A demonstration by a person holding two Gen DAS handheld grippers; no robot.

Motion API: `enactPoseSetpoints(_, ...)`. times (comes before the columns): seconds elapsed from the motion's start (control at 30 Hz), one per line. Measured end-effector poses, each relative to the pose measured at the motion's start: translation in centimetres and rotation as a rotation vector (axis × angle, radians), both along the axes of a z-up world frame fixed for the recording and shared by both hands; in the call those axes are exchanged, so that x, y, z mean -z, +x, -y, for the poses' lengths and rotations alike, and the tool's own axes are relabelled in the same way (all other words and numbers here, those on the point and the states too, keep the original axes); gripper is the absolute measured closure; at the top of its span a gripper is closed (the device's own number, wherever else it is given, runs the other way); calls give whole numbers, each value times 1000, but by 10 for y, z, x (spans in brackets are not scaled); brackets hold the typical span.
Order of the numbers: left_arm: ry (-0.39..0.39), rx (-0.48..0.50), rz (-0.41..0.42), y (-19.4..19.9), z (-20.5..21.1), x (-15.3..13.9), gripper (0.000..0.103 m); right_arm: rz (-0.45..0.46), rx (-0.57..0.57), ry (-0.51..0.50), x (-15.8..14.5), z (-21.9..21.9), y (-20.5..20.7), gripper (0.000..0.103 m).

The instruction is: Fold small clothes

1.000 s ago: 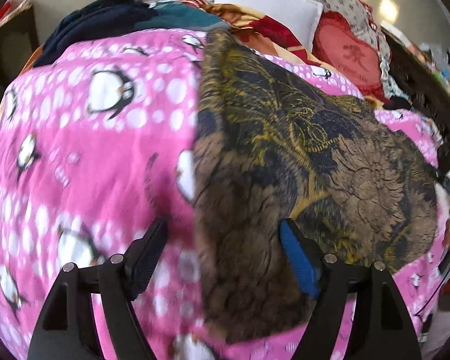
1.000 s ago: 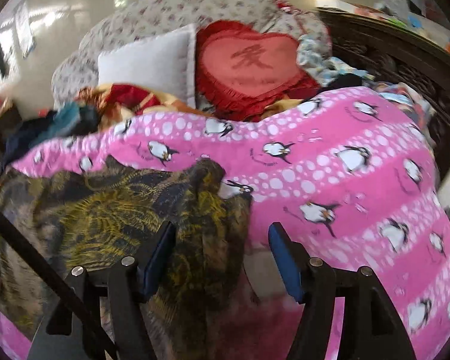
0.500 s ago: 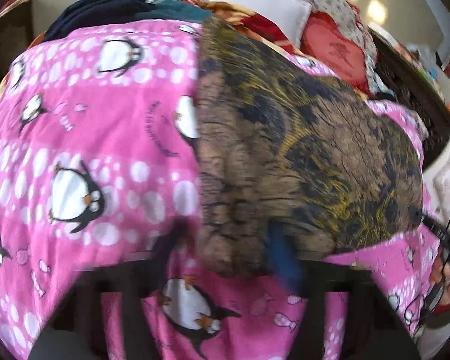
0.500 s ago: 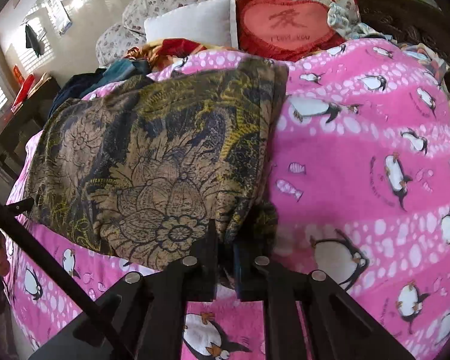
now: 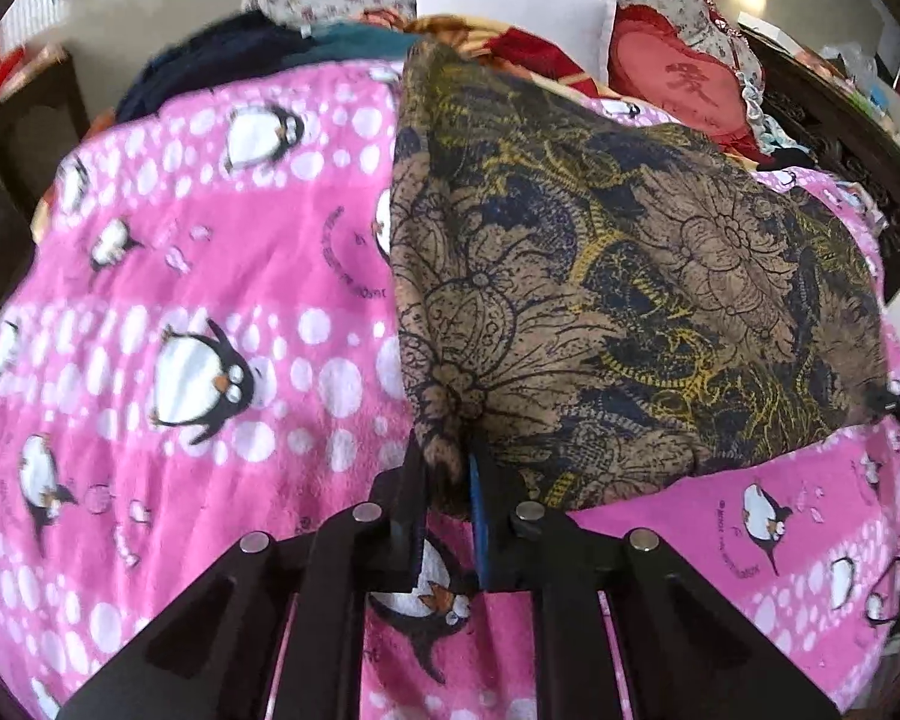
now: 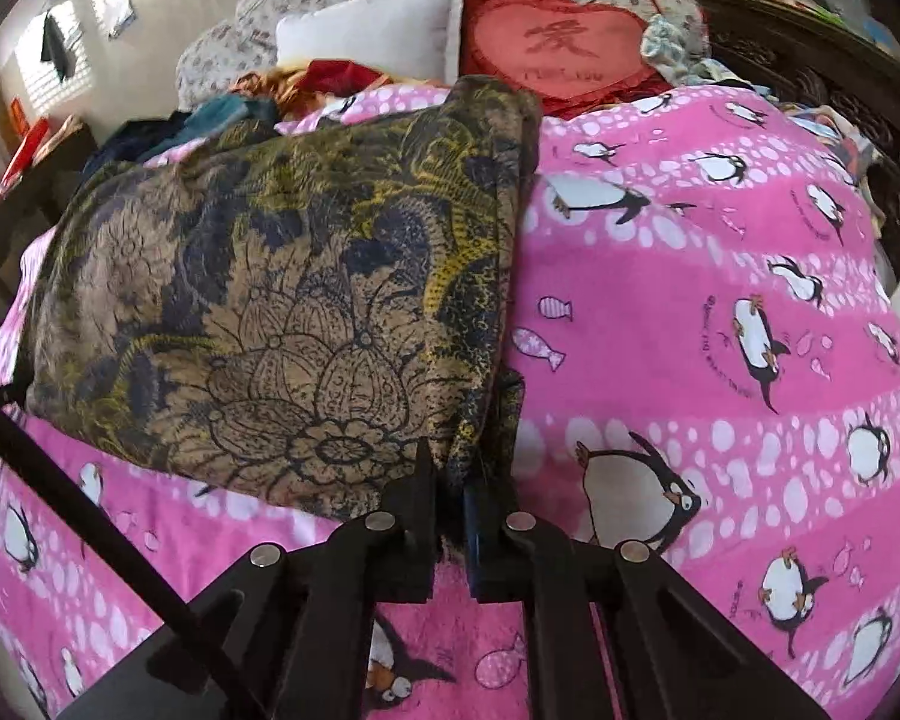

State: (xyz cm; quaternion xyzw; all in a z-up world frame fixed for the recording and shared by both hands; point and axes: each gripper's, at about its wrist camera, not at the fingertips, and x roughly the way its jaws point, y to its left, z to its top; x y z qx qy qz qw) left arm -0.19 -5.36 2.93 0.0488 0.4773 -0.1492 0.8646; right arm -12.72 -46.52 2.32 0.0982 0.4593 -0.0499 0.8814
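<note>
Left gripper (image 5: 448, 468) first: its jaws are closing, and I can see them pinching the near left corner of the brown floral garment (image 5: 618, 300), cloth bunched between the pads. From there the garment spreads ahead and to the right over the pink penguin blanket (image 5: 210, 276), with a white pillow (image 5: 510, 6) and red heart cushion (image 5: 684, 84) far beyond. Switching to the right wrist view, my right gripper (image 6: 450, 480) is clamped tight on the garment's near right corner, fabric wedged between its fingers; the garment (image 6: 270, 300) lies ahead and to the left, bare blanket (image 6: 690, 312) to the right.
</note>
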Motion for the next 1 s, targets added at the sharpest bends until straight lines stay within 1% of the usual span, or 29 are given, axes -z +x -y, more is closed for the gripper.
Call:
enactPoseSetpoints(0.07, 37, -11, 40, -7, 4, -2, 88, 12, 24, 9, -13, 2, -7, 90)
enactPoseSetpoints(0.1, 53, -21, 59, -10, 6, -1, 88, 25, 37, 1, -21, 2, -12, 89)
enactPoseSetpoints(0.2, 64, -43, 96, -16, 9, -1, 88, 53, 24, -36, -42, -12, -17, 87)
enactPoseSetpoints(0.23, 65, -49, 105, -17, 9, -2, 88, 64, 13, -37, -47, -18, -19, 82)
enactPoseSetpoints(0.27, 61, -54, 112, -19, 9, -3, 88, 72, -2, -31, -52, -25, -20, 73)
enactPoseSetpoints(0.33, 60, -63, 127, -23, 7, -7, 83, 84, -31, -32, -59, -39, -20, 63)
enactPoseSetpoints(0.37, 62, -67, 136, -23, 9, -9, 80, 92, -47, -40, -61, -49, -20, 62)
enactPoseSetpoints(0.4, 59, -70, 145, -26, 7, -11, 72, 96, -68, -47, -64, -58, -17, 62)
enactPoseSetpoints(0.43, 56, -74, 157, -29, 6, -14, 61, 97, -87, -52, -65, -66, -14, 62)
enactPoseSetpoints(0.47, 57, -80, 172, -32, 3, -17, 56, 98, -106, -57, -66, -76, -10, 62)
enactPoseSetpoints(0.5, 62, -88, 191, -35, 0, -20, 47, 100, -121, -55, -67, -84, -8, 61)
enactPoseSetpoints(0.53, 63, -96, 207, -39, -3, -23, 46, 101, -138, -51, -67, -92, -5, 60)
enactPoseSetpoints(0.6, 50, -106, 220, -41, -8, -28, 46, 101, -172, -44, -66, -109, 2, 59)
enactPoseSetpoints(0.7, 22, -111, 210, -43, -16, -31, 46, 102, -212, -48, -65, -133, 11, 58)
enactPoseSetpoints(0.77, 6, -112, 204, -46, -20, -30, 46, 95, -243, -46, -62, -149, 15, 54)
enactPoseSetpoints(0.8, 2, -118, 206, -48, -21, -30, 46, 92, -253, -44, -62, -155, 16, 53)
enactPoseSetpoints(0.87, 3, -128, 217, -54, -21, -29, 45, 88, -274, -41, -60, -166, 18, 53)
enactPoseSetpoints(0.93, 13, -135, 244, -62, -22, -29, 41, 85, -287, -45, -61, -175, 19, 53)
enactPoseSetpoints(1.0, 17, -139, 270, -68, -21, -29, 40, 87, -297, -51, -64, -183, 20, 53)
